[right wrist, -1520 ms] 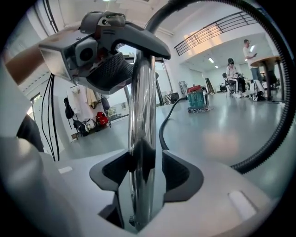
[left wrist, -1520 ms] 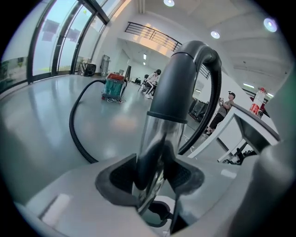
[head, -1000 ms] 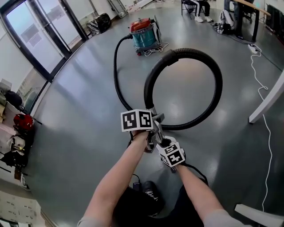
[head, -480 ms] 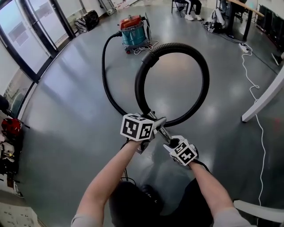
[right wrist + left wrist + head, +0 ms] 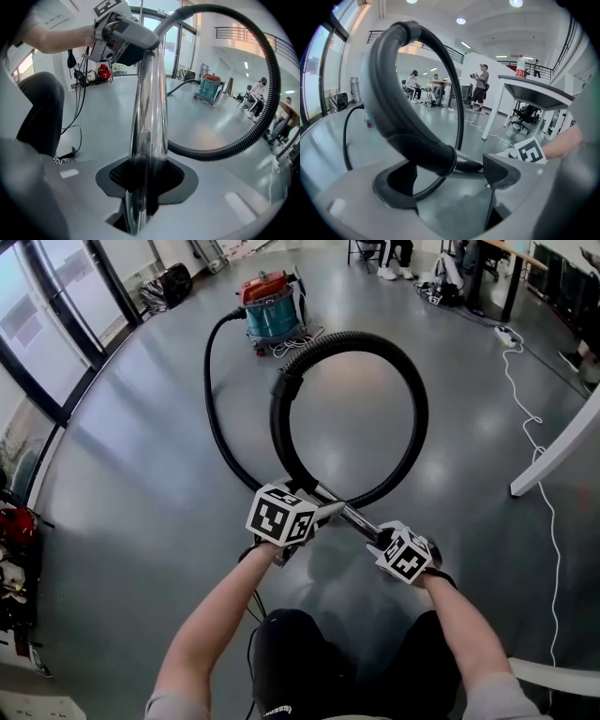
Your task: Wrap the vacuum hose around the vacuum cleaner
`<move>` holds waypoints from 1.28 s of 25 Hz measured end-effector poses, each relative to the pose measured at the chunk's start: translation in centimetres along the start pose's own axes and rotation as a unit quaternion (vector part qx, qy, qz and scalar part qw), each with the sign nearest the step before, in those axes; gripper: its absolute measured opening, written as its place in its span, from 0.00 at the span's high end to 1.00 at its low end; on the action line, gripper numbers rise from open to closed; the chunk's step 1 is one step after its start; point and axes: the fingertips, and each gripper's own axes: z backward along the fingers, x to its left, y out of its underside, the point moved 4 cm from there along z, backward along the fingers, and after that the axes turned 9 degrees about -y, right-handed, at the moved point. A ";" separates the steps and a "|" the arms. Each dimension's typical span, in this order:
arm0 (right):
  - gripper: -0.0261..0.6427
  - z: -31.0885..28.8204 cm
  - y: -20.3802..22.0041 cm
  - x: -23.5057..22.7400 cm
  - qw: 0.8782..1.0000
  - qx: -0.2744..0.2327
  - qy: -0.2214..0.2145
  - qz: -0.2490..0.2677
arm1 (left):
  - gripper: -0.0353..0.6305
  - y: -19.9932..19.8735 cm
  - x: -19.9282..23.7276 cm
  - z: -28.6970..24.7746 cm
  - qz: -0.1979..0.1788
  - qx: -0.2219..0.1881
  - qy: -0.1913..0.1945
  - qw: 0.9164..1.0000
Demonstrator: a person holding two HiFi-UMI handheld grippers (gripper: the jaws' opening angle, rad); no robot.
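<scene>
- My left gripper (image 5: 322, 510) has its jaws pinching the hose (image 5: 419, 404) at its black handle end, right where the handle meets the tube (image 5: 356, 519).
- In the left gripper view the handle's cuff (image 5: 443, 159) lies between my two pads, and the handle curves up and away from it.
- My right gripper (image 5: 382, 538) has its jaws pressed onto the shiny metal tube, lower down than the left gripper; the tube runs straight up out of the jaws in the right gripper view.
- The two grippers are near each other, joined by the short bare length of tube between them.
- The hose makes one big loop in the air in front of me, rising from my left gripper, going over the top and coming back down to cross just by that gripper.
- From the crossing, the hose runs on across the floor (image 5: 141, 446) in a long curve to the vacuum (image 5: 270, 306).
- The vacuum, red on top with a teal drum, stands upright on the floor, well apart from both grippers.
- A white cord (image 5: 302, 337) lies on the floor just beside the vacuum.
</scene>
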 end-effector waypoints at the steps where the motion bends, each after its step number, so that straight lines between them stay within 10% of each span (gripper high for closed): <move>1: 0.74 0.0 0.1 -0.5 1.000 0.008 0.003 -0.005 | 0.30 0.5 1.1 0.2 -0.007 0.007 -0.002 1.000; 7: 0.74 0.9 -0.5 -3.0 0.998 0.064 0.013 -0.020 | 0.30 2.1 6.0 2.4 -0.120 0.024 -0.021 0.992; 14: 0.74 1.6 -3.5 -4.8 0.989 0.145 -0.001 0.023 | 0.30 0.0 6.1 4.2 -0.261 -0.014 -0.008 0.965; 20: 0.74 4.2 -6.1 -6.7 0.974 0.220 -0.034 0.047 | 0.30 -2.8 5.8 4.4 -0.367 -0.024 0.013 0.930; 26: 0.74 8.4 -7.7 -6.6 0.954 0.274 -0.043 0.114 | 0.30 -1.0 1.8 0.0 -0.479 0.064 0.100 0.870; 32: 0.74 10.7 -8.7 -7.4 0.923 0.332 -0.044 0.190 | 0.35 0.1 0.1 -2.9 -0.455 0.093 0.145 0.873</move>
